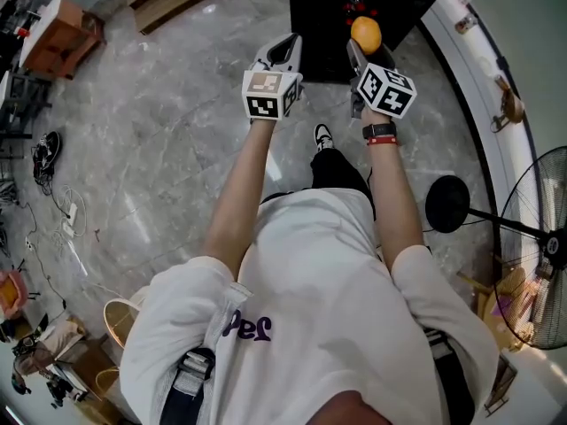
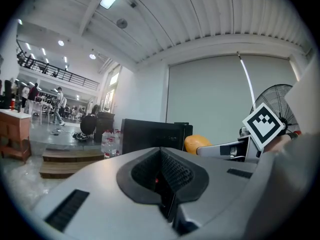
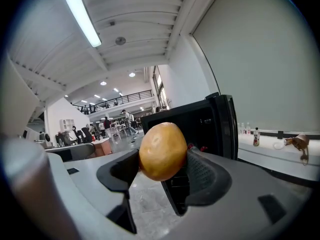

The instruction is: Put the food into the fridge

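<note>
Right gripper view: the right tongs (image 3: 161,176) clamp a round orange fruit (image 3: 162,151), with the black fridge (image 3: 210,121) just ahead, slightly to the right. The left tongs (image 2: 165,184) alongside are closed and empty.

Bright, even indoor light from a long white ceiling strip lamp (image 3: 82,15); the glossy grey marble floor (image 1: 177,149) shows soft glare. Gripper views curve fisheye, dark-cornered.

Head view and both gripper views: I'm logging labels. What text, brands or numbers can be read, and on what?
No text reads clearly.
Purple print on the white shirt: partly folded, unreadable.
Marker cubes: square patterns only, no words.
Bottles: labels too small.
</note>
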Available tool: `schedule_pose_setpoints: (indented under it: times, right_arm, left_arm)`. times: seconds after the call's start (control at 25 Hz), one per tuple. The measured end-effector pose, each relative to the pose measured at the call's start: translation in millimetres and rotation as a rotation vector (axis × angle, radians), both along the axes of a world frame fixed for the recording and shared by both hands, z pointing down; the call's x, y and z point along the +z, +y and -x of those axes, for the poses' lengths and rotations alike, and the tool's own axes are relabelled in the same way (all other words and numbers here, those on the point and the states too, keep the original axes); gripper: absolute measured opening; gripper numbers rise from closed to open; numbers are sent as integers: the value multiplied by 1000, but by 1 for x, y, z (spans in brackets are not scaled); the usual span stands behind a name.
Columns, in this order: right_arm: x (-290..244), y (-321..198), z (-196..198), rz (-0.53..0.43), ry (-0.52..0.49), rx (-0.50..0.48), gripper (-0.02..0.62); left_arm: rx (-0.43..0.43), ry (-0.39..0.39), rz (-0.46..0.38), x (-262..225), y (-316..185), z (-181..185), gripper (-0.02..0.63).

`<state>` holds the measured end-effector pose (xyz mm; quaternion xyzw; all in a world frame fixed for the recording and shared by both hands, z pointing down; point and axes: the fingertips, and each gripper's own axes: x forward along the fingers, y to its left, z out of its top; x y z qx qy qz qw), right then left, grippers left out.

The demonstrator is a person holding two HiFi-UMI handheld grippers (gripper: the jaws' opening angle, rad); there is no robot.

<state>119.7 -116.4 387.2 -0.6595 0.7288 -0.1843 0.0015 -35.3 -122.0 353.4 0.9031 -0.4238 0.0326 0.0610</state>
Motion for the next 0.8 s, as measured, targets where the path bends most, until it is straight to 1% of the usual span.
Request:
schedule_pose_setpoints:
  times: [0.4,0.6,0.72,0.8]
  right_arm:
    - [41,-46,4,16,-10,-42,307]
    - [60,-64,6,22,-16,-52,307]
    - [71,-74,3,30,-9,-57,307]
    - [77,-80,-1,32,2,-59,307]
  left_arm:
    - [-14,5,26,35,-42,2,18]
    - [-5,10,22,51,-55,-1,18]
    - [-8,25,22,57,-63,-4,18]
    - [-5,21,22,64,-69,-8,18]
